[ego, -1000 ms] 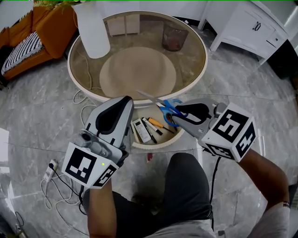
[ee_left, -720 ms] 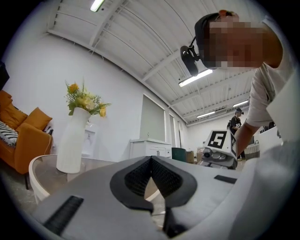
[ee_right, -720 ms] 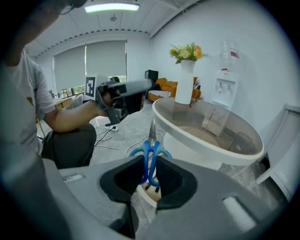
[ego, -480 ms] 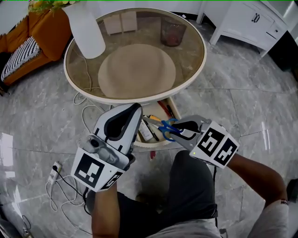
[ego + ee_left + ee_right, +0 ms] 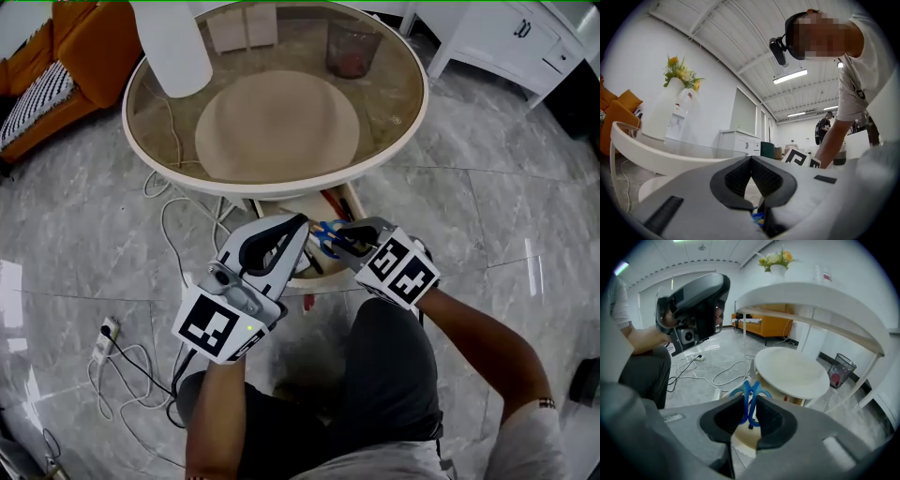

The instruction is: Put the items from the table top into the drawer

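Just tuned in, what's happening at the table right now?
A person works two handheld grippers. The right gripper holds blue-handled scissors between its fingers above the open drawer under the round table. The left gripper hovers beside it, fingers shut and empty. The scissors are not yet in the drawer.

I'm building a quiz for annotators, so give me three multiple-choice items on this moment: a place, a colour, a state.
1. Where are the scissors? A on the glass tabletop; B in the right claw, above the open drawer; C on the floor.
2. Their handles are: A blue; B red; C black.
3. The left claw is: A shut, empty; B wide open; C gripping a remote.
1 B: its pads press the handles. 2 A: blue loops show between them. 3 A: its pads meet, nothing between.
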